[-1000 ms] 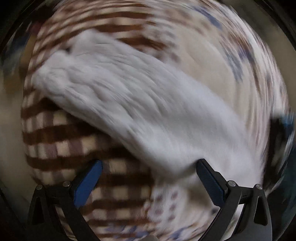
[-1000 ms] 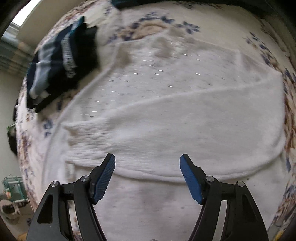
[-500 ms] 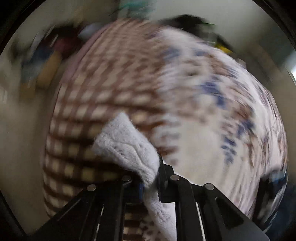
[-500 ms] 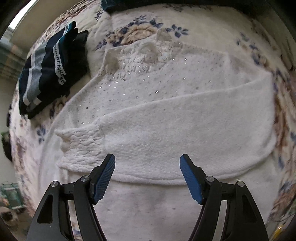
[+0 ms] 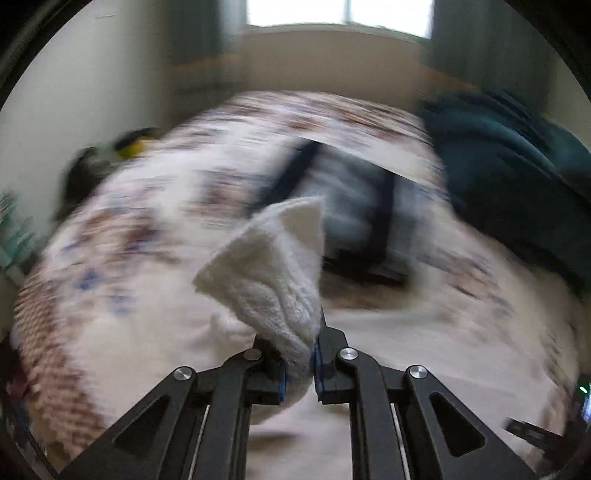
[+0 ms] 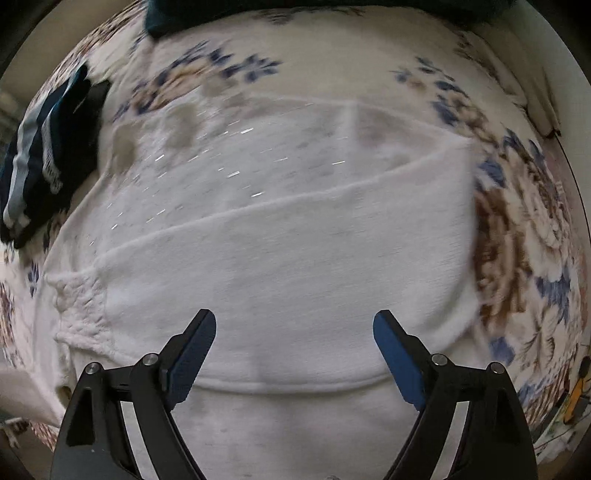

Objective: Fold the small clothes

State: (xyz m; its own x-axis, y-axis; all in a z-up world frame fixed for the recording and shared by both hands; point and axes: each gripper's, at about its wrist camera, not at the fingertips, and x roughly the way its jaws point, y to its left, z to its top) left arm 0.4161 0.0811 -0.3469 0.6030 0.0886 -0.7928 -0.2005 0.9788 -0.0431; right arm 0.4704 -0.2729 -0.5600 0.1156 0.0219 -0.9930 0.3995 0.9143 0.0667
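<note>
A white knitted sweater lies flat on the floral bedspread, with one sleeve folded across its body. My right gripper is open and empty, hovering just above the folded sleeve near the sweater's lower part. My left gripper is shut on the white knitted cuff of the other sleeve and holds it lifted above the bed. The left wrist view is blurred by motion.
A folded dark striped garment lies on the bed at the left and shows ahead in the left wrist view. A dark teal cloth lies at the right. A window and wall stand beyond the bed.
My left gripper closed on the sleeve cuff and swung it up and round, away from the checked blanket toward the striped garment. My right gripper stayed open over the sweater, shifting slightly.
</note>
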